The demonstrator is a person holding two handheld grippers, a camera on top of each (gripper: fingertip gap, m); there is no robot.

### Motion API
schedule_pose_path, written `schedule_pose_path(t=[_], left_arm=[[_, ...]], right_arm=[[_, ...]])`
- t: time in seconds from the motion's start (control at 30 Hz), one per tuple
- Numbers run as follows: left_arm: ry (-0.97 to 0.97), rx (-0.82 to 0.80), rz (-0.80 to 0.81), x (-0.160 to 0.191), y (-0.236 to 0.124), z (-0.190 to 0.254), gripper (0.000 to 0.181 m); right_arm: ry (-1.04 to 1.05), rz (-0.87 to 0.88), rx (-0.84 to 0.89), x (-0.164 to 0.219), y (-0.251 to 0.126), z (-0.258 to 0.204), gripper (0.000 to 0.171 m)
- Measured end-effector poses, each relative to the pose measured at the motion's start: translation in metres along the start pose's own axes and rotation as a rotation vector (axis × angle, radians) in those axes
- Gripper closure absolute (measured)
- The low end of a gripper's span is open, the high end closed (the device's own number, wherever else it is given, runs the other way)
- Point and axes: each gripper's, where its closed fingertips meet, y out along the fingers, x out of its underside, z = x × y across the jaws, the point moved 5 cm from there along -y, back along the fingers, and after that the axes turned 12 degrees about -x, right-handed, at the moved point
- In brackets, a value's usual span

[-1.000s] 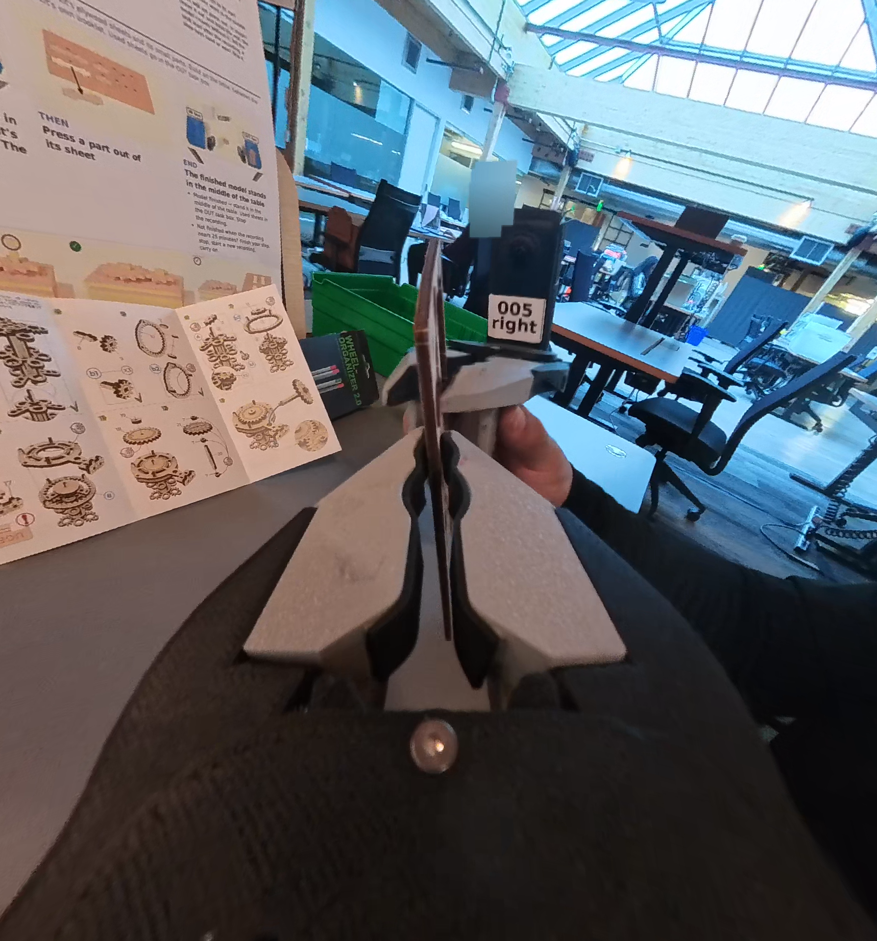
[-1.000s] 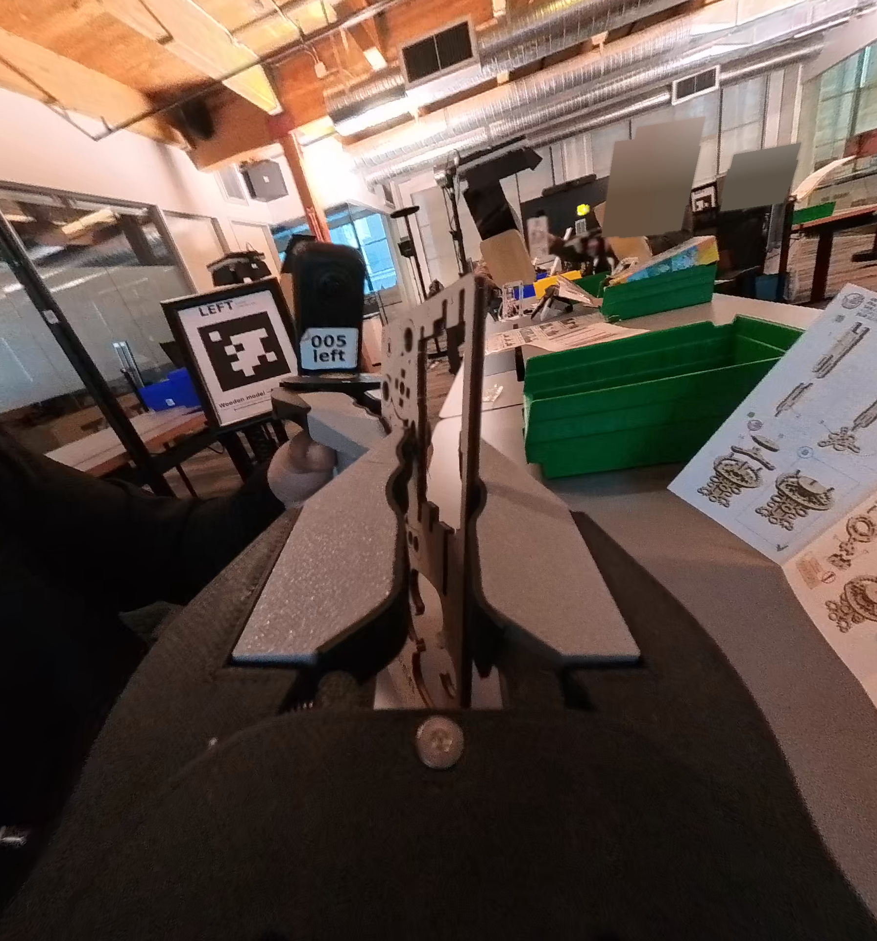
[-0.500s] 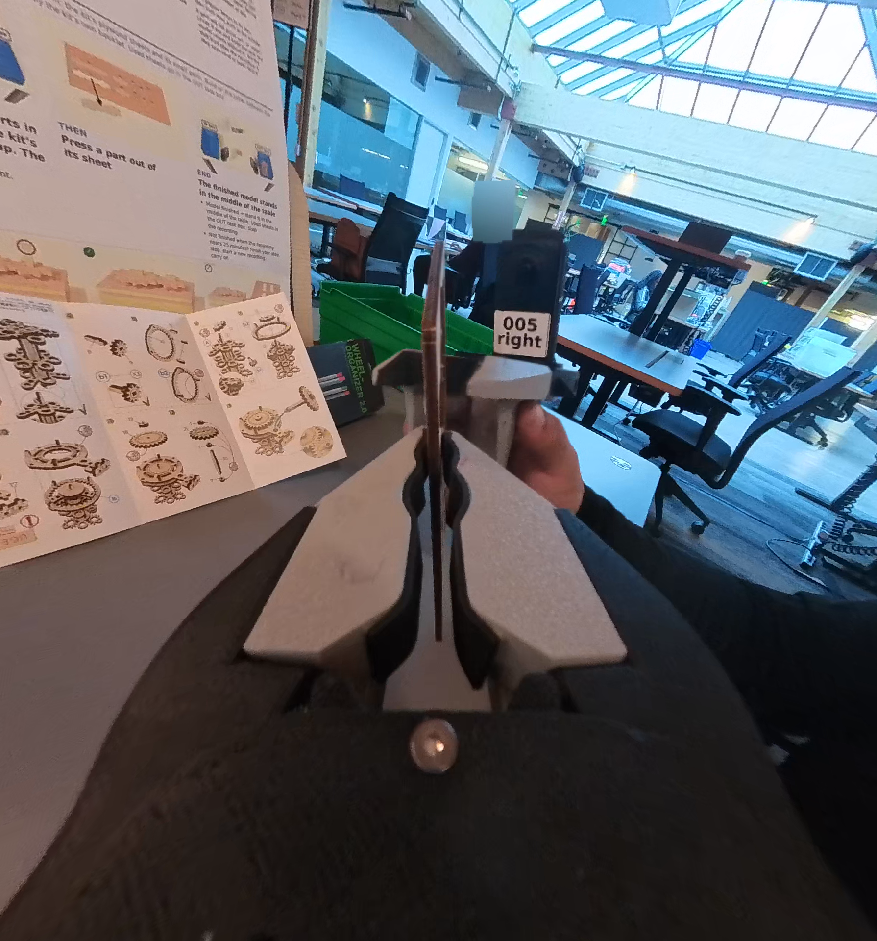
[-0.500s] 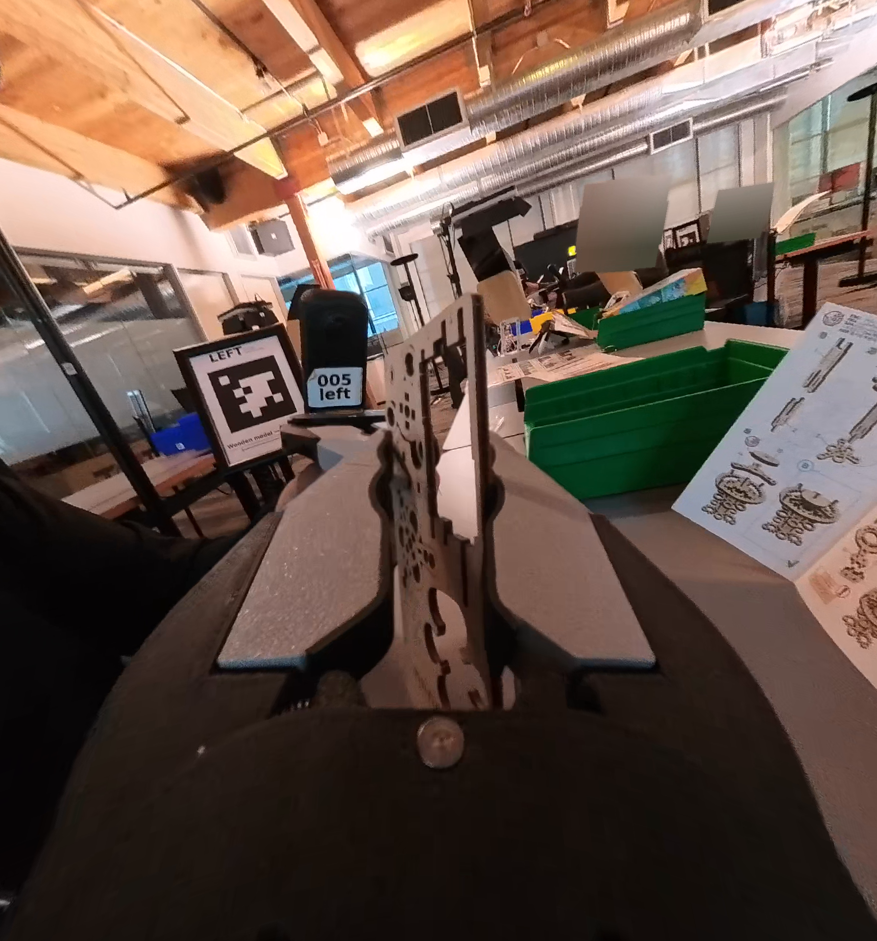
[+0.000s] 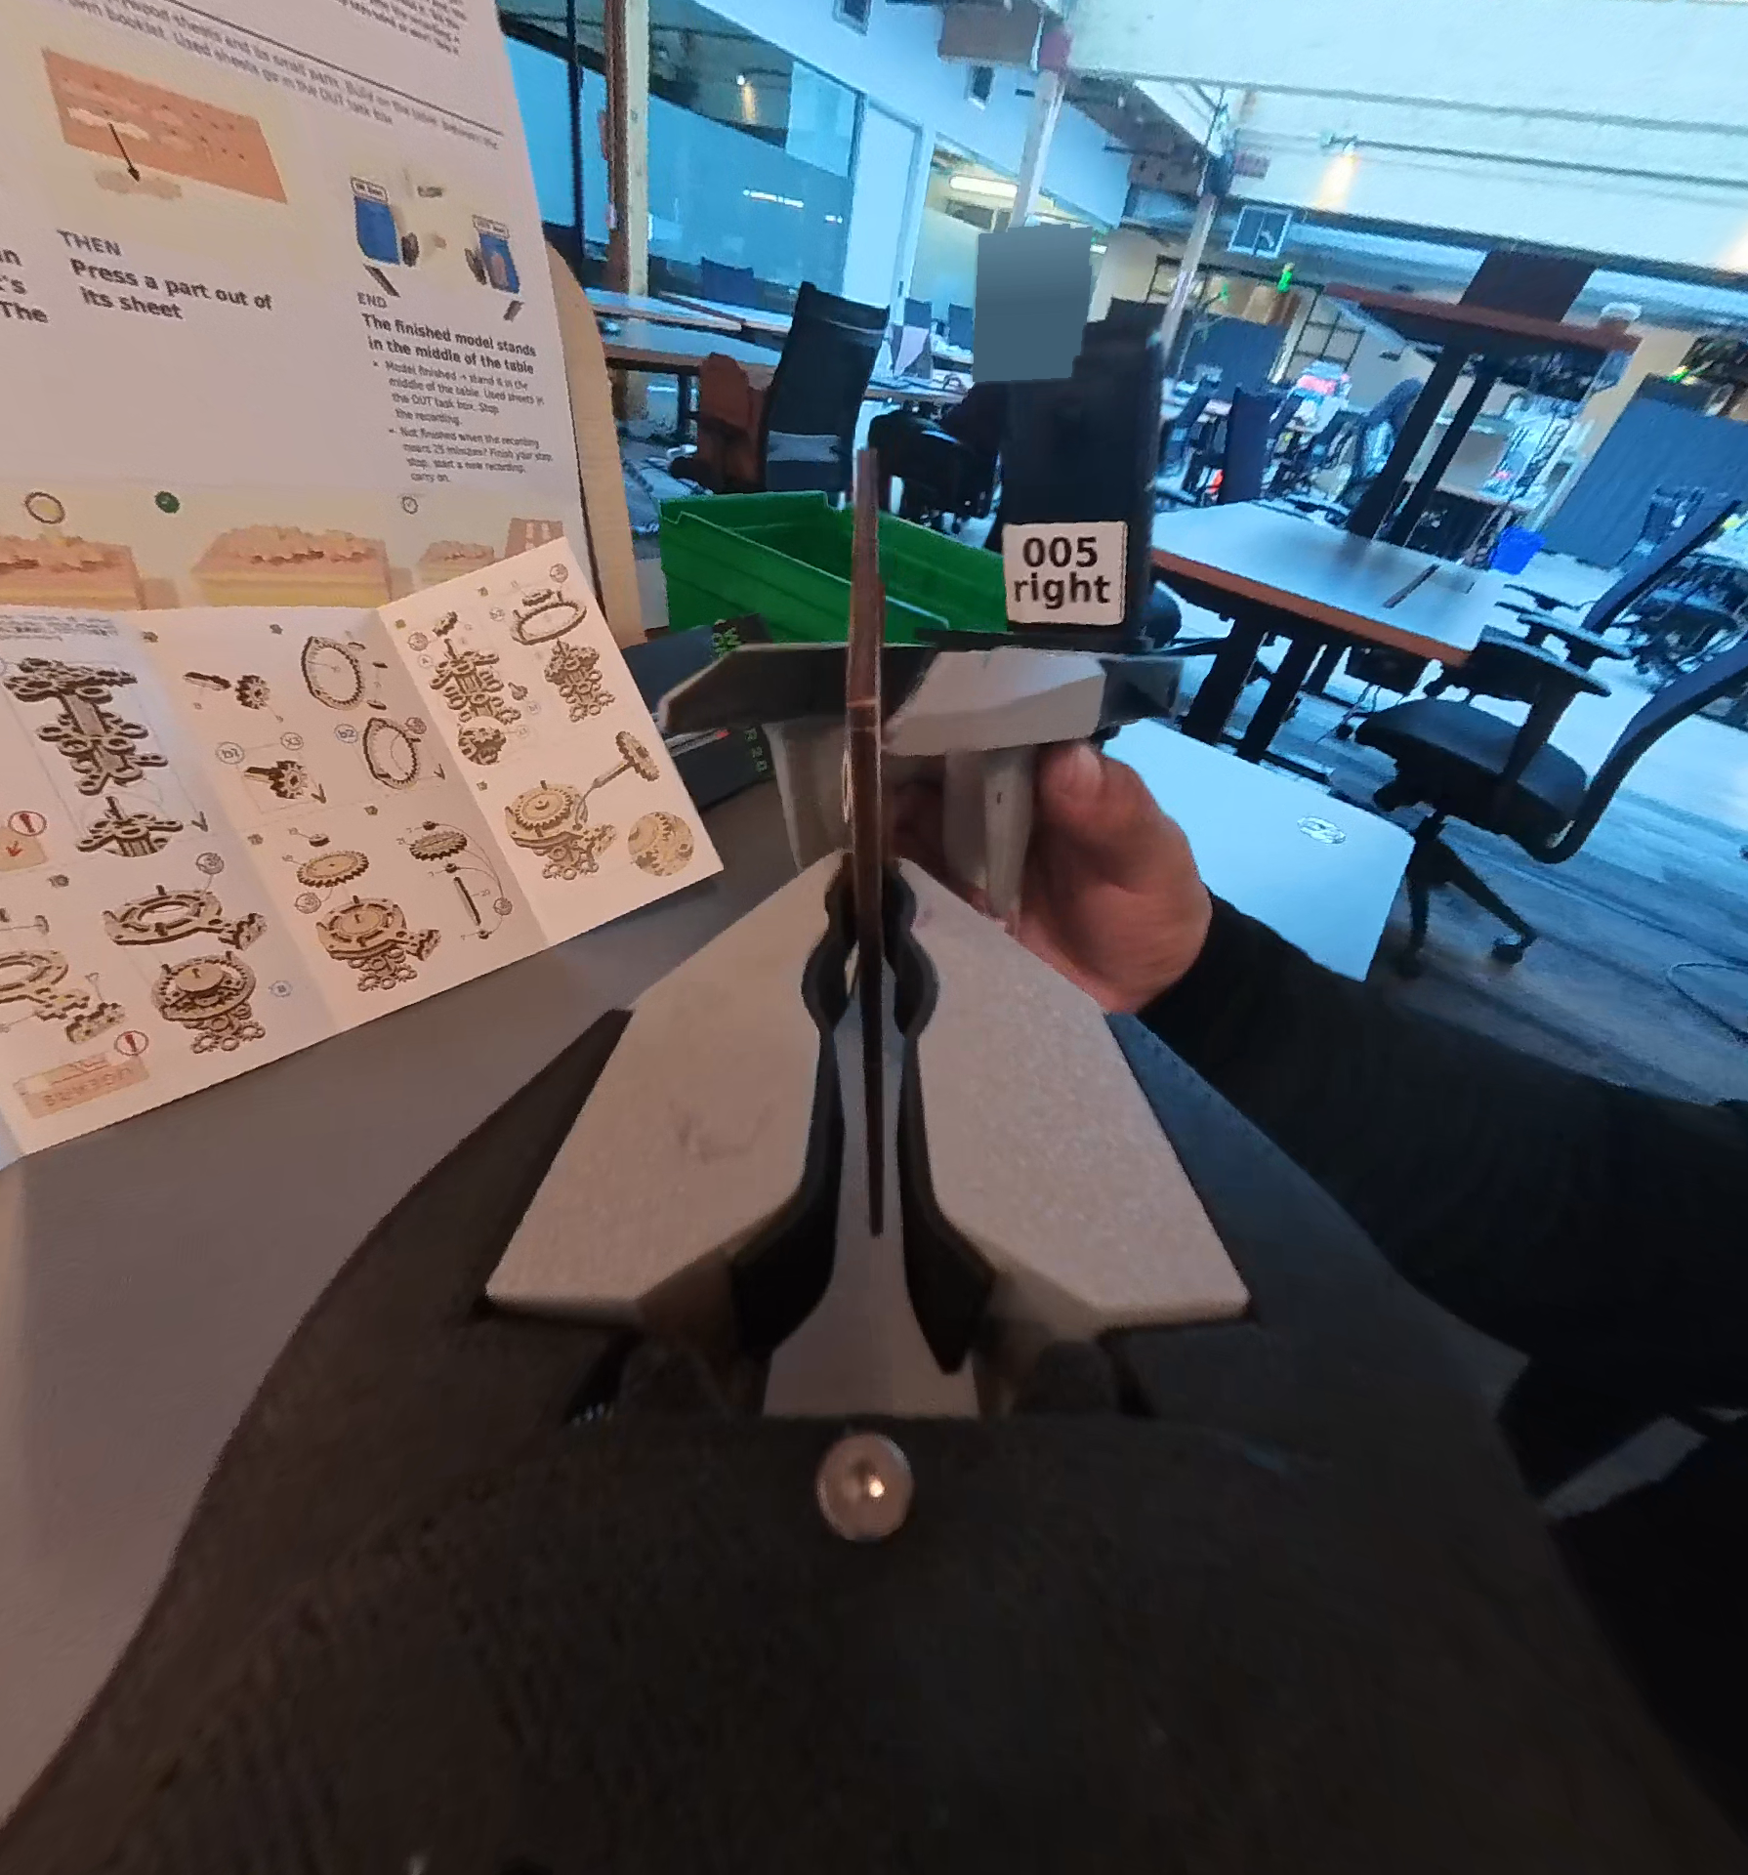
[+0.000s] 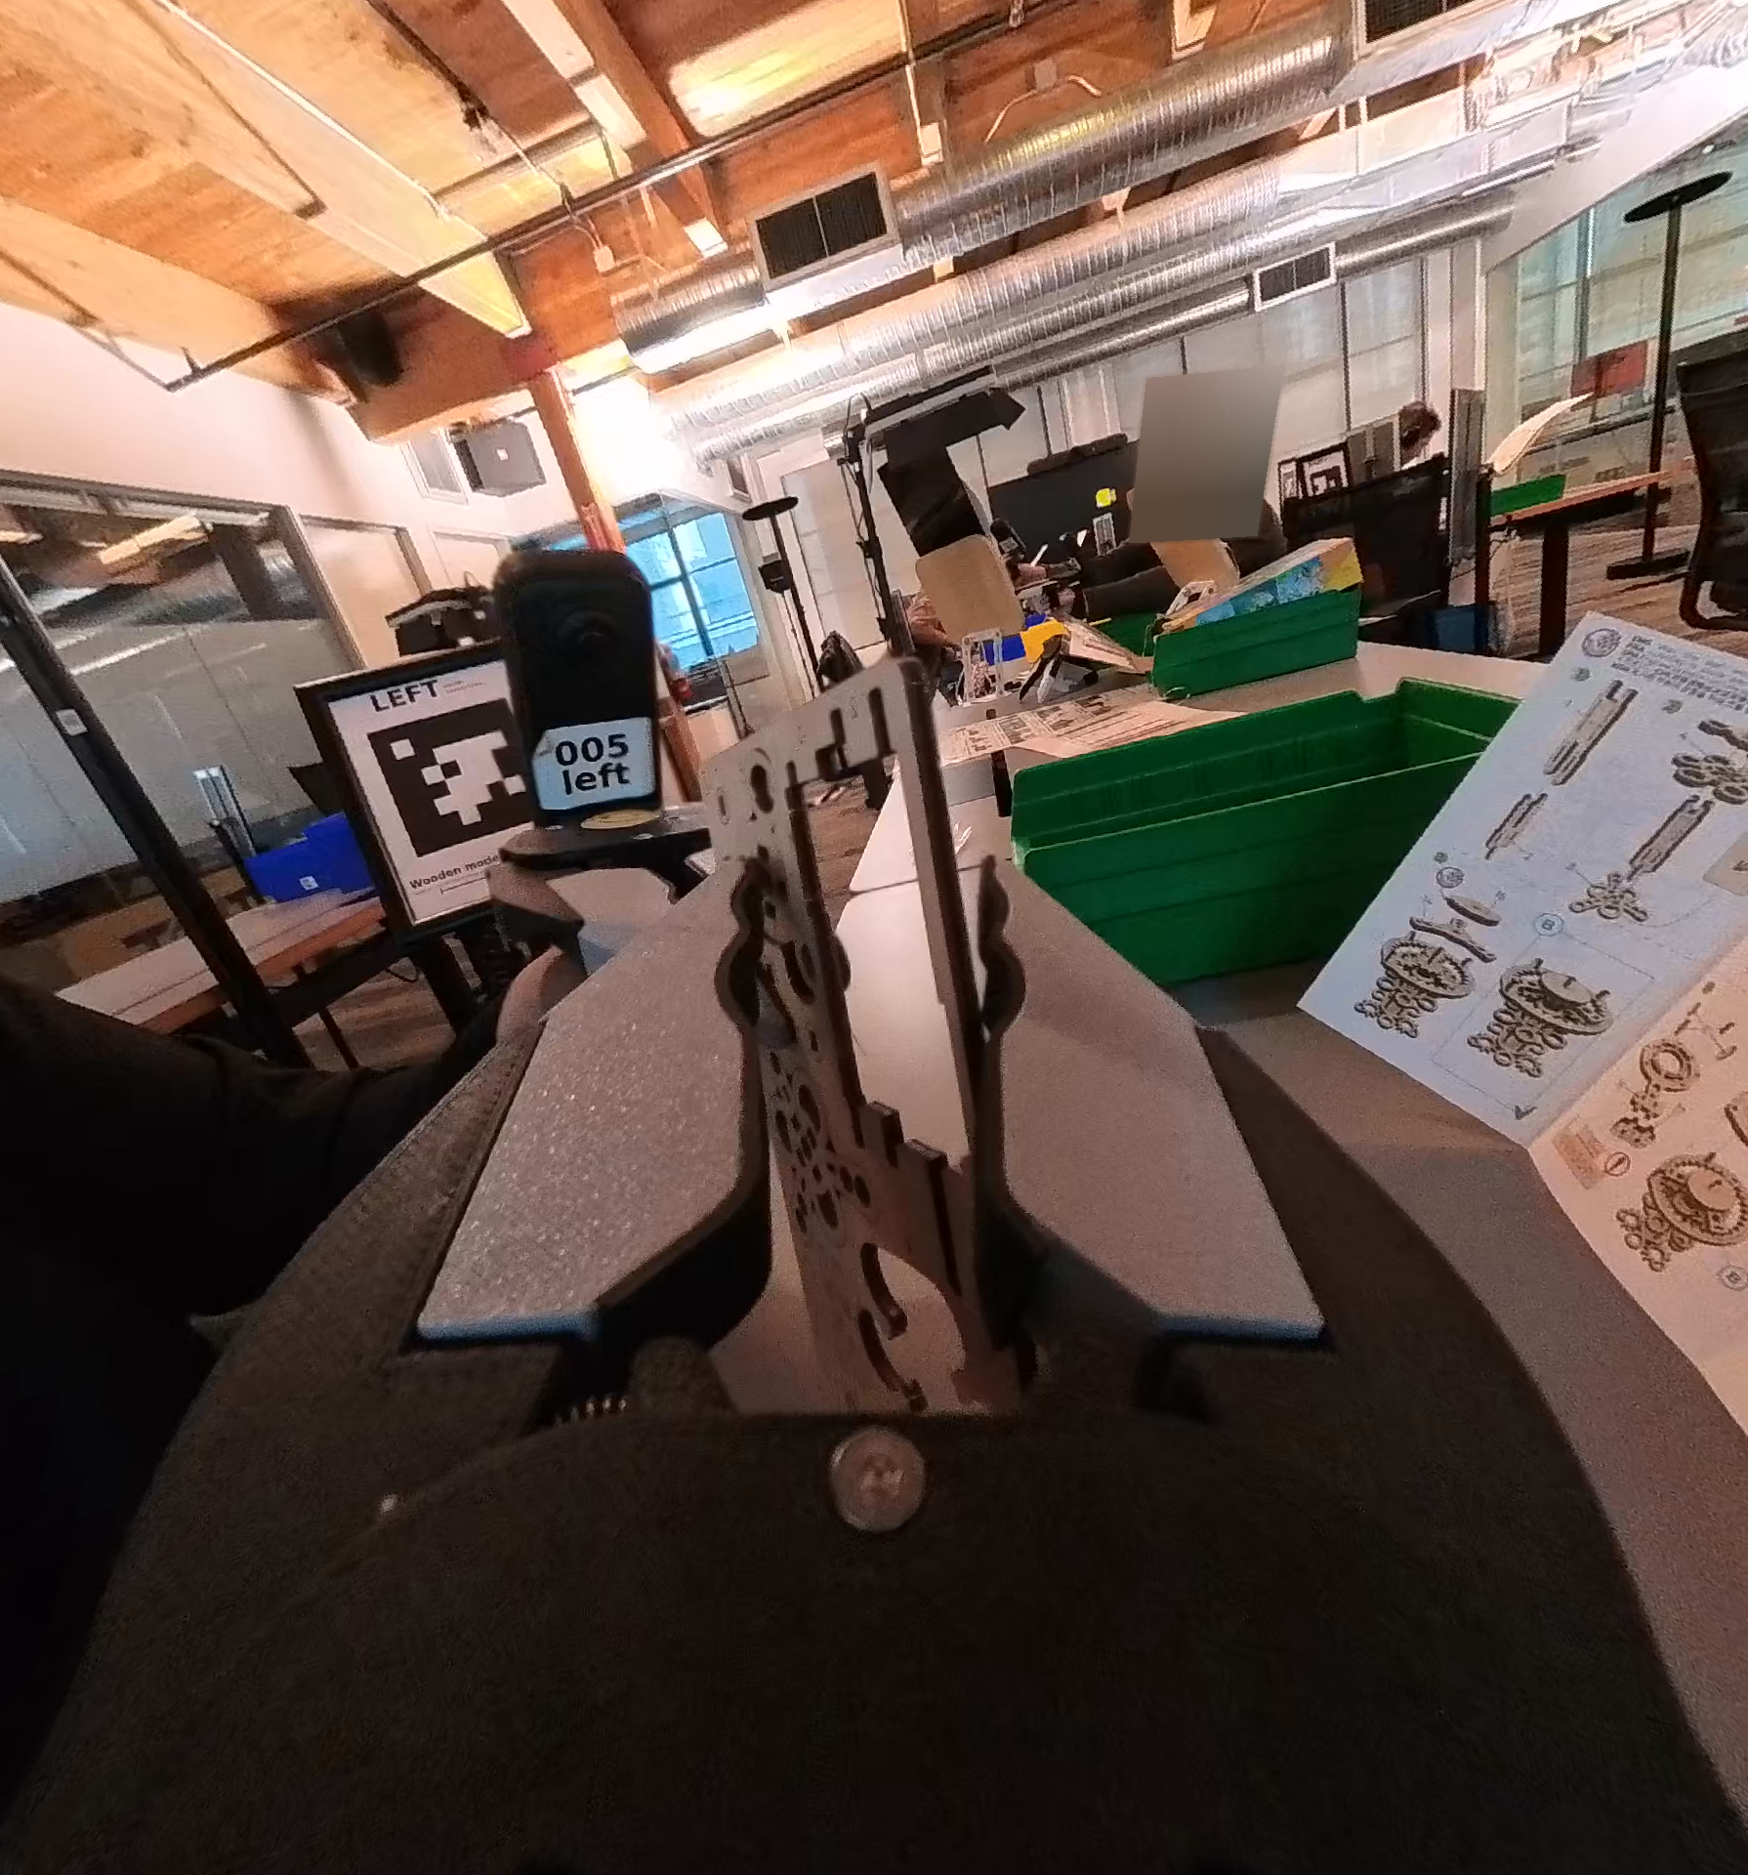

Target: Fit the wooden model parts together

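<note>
A thin wooden parts sheet stands edge-on in the left wrist view, and my left gripper is shut on its near end. My right gripper, held by a hand, faces it and clamps the same sheet from the far side. In the right wrist view the sheet shows its face with several cut-out shapes, and my right gripper is shut on it. The left gripper sits just behind the sheet. The sheet is held above the grey table.
A folded instruction leaflet leans on a printed poster at the left; the leaflet also shows in the right wrist view. A green bin stands behind. A small black box and a framed marker sign are nearby.
Both grippers stay shut on the sheet. The sheet has turned from slightly tilted to upright, and the right gripper has levelled out and come a little closer.
</note>
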Motion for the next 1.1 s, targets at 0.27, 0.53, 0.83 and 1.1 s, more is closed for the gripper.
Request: schedule_pose_path(t=[0.27, 0.53, 0.83, 1.1], left_arm=[[0.060, -0.015, -0.004, -0.0039, -0.0012, 0.0058, 0.180], [0.027, 0.001, 0.007, -0.0045, 0.0012, 0.0044, 0.180], [0.072, -0.029, -0.017, -0.0007, 0.0042, 0.0046, 0.181], [0.097, -0.030, -0.032, -0.0010, 0.0028, 0.0061, 0.180]], right_arm=[[-0.004, 0.017, -0.051, -0.0030, -0.0023, -0.0052, 0.143], [-0.015, 0.035, -0.023, -0.0049, -0.0036, -0.0034, 0.142], [-0.007, 0.027, 0.007, -0.0028, -0.0016, 0.0009, 0.125], [-0.004, 0.024, -0.031, -0.0020, -0.0011, -0.0009, 0.127]])
